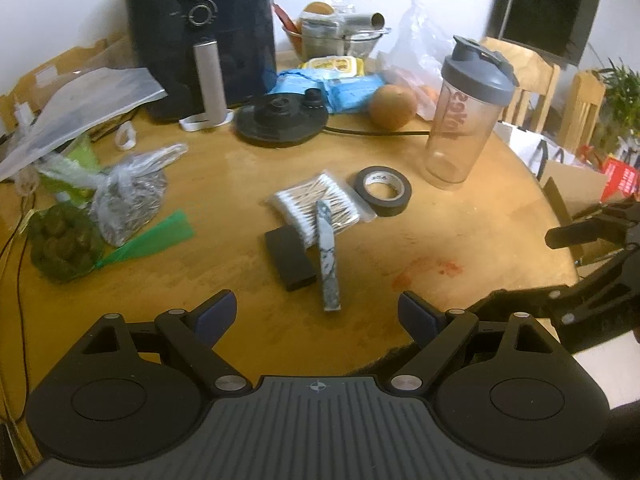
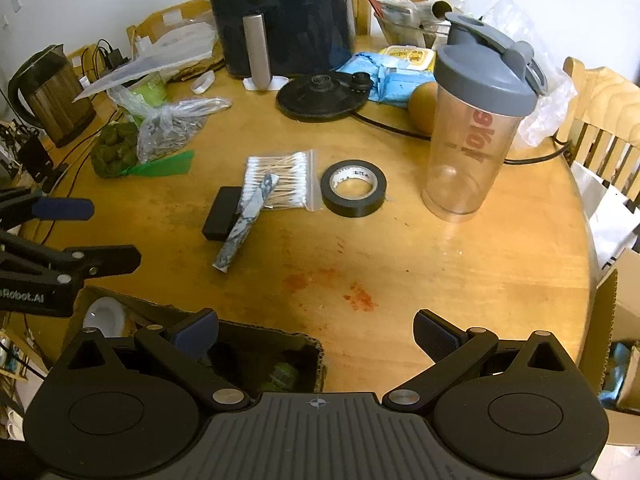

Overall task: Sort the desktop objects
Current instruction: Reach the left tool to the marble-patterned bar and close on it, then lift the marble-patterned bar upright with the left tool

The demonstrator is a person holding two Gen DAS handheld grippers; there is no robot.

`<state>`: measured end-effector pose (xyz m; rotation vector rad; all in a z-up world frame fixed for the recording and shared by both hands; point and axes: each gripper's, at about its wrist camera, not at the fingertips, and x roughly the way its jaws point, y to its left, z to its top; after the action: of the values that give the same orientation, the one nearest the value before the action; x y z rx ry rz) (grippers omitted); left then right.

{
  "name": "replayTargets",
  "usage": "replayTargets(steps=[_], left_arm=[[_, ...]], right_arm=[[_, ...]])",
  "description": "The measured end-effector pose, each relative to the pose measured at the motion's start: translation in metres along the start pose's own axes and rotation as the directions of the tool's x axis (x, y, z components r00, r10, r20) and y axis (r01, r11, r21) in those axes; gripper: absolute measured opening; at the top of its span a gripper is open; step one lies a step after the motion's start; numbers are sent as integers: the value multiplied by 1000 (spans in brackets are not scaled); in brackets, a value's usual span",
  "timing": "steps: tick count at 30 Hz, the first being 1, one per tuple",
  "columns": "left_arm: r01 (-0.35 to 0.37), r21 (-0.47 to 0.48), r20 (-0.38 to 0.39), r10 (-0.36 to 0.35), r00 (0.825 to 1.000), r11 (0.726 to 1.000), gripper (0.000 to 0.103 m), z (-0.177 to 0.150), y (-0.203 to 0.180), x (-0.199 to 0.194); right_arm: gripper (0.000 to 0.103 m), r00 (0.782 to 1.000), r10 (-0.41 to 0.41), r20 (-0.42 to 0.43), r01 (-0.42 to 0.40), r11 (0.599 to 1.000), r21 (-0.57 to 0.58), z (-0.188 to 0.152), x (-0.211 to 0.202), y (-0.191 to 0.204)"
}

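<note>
On the round wooden table [image 1: 460, 240] lie a bag of cotton swabs [image 1: 316, 204], a marbled grey stick [image 1: 329, 256] resting across it, a black block [image 1: 289, 259] and a roll of black tape [image 1: 383, 190]. A clear shaker bottle [image 1: 464, 116] with a grey lid stands to the right. My left gripper [image 1: 318, 316] hovers open over the table's near edge, just short of the stick, nothing between its fingers. My right gripper [image 2: 316, 334] is open too, empty, above the near edge. The same swabs [image 2: 280, 180], stick [image 2: 246, 220], block [image 2: 222, 213], tape [image 2: 353, 193] and bottle [image 2: 472, 132] show in the right wrist view.
A black air fryer [image 1: 200, 36], kettle base [image 1: 282, 120], an orange [image 1: 392, 107], blue packets [image 1: 340, 88] and plastic bags [image 1: 128, 196] crowd the back and left. An open cardboard box [image 2: 256, 348] sits below the near edge. A kettle [image 2: 48, 96] and chairs [image 2: 600, 128] flank the table.
</note>
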<state>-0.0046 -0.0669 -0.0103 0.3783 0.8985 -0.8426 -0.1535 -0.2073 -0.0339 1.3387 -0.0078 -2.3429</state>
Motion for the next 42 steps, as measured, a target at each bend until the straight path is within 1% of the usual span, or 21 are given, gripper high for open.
replayTargets(steps=[10,14,19,21,25,27,31,32,36,39,40,42], left_arm=[[66,46,-32,-65,997,997,88,22,-6,29],[92,44,-64,-89,994,995,88,29,-7,45],[120,39,-84,-116,990,992,86,35,-7,63],[137,31,-97,-133,986,990,76,37,-7,70],[150,18,-124,-147,981,988,71,41,-7,86],[155,14,-137,-152,979,988,59,42,-6,94],[149,-6,-166,-148,975,989,57,45,-2,112],[146,-12,-175,-146,974,989,49,45,-1,116],[145,-33,-207,-149,967,989,41,46,5,132],[145,-33,-232,-149,961,989,31,46,5,141],[146,-37,-239,-150,959,989,30,46,5,143],[147,-43,-251,-153,956,988,23,45,6,146]], right_arm=[[103,1000,-6,-29,8,999,46,1,3,-19],[103,999,-11,-35,13,998,66,0,4,-25],[103,999,-21,-31,24,995,94,-2,1,-34],[103,999,-29,-29,32,994,108,-4,0,-37],[103,999,-42,-28,45,989,144,-8,-4,-47],[103,999,-48,-26,51,986,160,-10,-6,-51],[103,998,-57,-24,61,980,187,-15,-10,-59],[103,998,-59,-23,63,979,193,-16,-10,-60],[103,997,-69,-23,72,974,213,-20,-13,-64],[103,997,-75,-24,78,971,226,-23,-13,-67],[103,997,-77,-25,81,970,230,-23,-14,-68],[103,996,-83,-24,86,967,239,-25,-15,-70]])
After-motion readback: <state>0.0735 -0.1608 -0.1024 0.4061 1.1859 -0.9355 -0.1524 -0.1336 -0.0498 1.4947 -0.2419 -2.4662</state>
